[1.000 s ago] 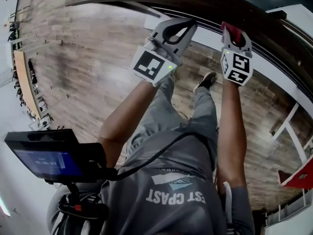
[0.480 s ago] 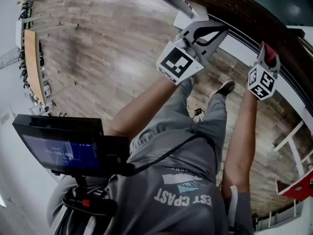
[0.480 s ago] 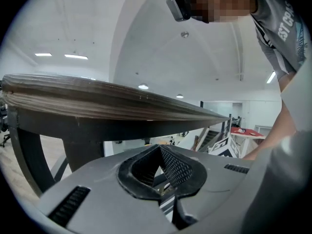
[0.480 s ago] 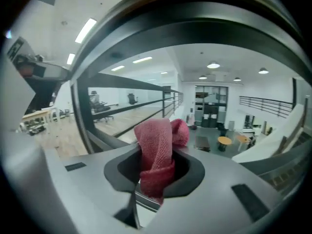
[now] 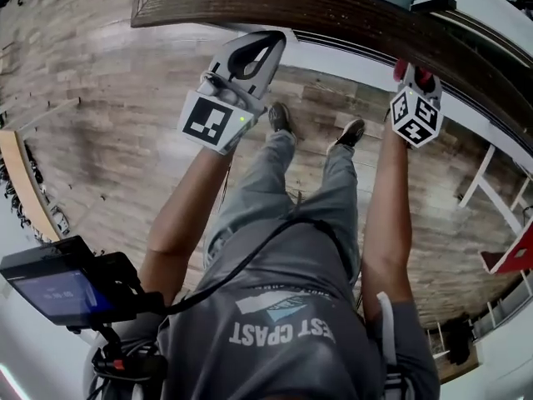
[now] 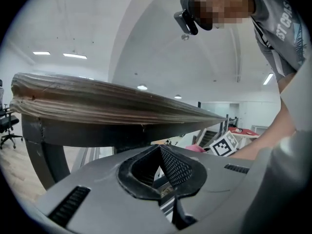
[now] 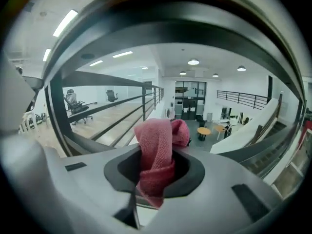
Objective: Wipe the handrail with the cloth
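The pink cloth [image 7: 157, 152] is bunched up and pinched tight between the jaws of the right gripper [image 7: 156, 172], with its top end sticking up past the tips. In the head view the cloth [image 5: 403, 70] sits right up at the near edge of the brown wooden handrail [image 5: 333, 11], towards the right part of the rail, but I cannot tell if it is pressing on the wood. The right gripper [image 5: 414, 80] points up at the rail, and the arm behind it reaches almost straight out. The handrail bends across the top of the head view, from the upper left down to the right edge. The left gripper [image 5: 273, 40] is further left along the same rail, well apart from the right one, with its tips close under the rail's near edge. Its jaws are closed, tip against tip, and nothing is between them. From the left gripper [image 6: 161, 155] view the handrail [image 6: 112, 106] stretches just above the jaws like a long flat board, and the cloth [image 6: 197, 149] peeks out far down the rail beside a black and white marker cube [image 6: 224, 144]. Below the rail the person stands in grey trousers [image 5: 275, 198] on a wooden floor [image 5: 108, 123], with both shoes [image 5: 279, 117] pointing at the rail. A small screen [image 5: 50, 294] hangs at the lower left, beside a grey shirt [image 5: 275, 340].
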`<act>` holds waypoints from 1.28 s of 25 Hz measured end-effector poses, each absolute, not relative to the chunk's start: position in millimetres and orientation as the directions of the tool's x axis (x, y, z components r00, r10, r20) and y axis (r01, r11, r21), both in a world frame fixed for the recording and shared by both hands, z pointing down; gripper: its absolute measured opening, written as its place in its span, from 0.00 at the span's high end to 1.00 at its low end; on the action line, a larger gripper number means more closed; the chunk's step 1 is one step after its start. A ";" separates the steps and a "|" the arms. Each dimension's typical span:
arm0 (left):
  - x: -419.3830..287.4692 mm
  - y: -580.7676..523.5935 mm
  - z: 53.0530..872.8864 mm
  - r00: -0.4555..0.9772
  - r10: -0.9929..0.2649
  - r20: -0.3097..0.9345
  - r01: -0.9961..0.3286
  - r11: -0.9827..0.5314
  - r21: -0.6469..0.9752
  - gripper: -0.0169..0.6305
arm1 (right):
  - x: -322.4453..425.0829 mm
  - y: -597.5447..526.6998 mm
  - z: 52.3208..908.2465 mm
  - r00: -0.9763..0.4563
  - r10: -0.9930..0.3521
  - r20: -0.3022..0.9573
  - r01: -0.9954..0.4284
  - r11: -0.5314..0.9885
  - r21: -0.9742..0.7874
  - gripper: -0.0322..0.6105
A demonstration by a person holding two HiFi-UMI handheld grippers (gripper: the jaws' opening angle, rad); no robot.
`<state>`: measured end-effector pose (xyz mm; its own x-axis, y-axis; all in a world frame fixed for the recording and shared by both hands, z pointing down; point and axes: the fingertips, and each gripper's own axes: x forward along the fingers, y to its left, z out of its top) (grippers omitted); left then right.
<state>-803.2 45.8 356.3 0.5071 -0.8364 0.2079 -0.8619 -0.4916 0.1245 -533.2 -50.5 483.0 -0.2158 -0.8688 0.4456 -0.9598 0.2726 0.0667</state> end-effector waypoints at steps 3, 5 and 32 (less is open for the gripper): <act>-793.7 46.0 358.4 0.535 -0.818 0.213 -0.845 -0.517 0.137 0.97 | -593.4 -42.9 488.0 -0.312 -0.841 0.442 -0.922 0.380 0.073 0.83; -775.5 30.0 365.8 0.554 -0.802 0.224 -0.832 -0.536 0.141 0.97 | -650.0 -46.1 491.7 -0.436 -0.786 0.438 -0.864 0.502 0.043 0.83; -774.8 59.7 270.9 0.579 -0.813 0.056 -0.813 -0.572 0.104 0.96 | -704.4 65.6 298.6 -0.637 -0.714 0.291 -0.698 0.694 0.175 0.83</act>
<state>-774.8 59.7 270.9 0.5795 -0.8130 0.0563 -0.8133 -0.5725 0.1037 -704.4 65.6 298.6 -0.6372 -0.7137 0.2909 -0.6981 0.6944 0.1745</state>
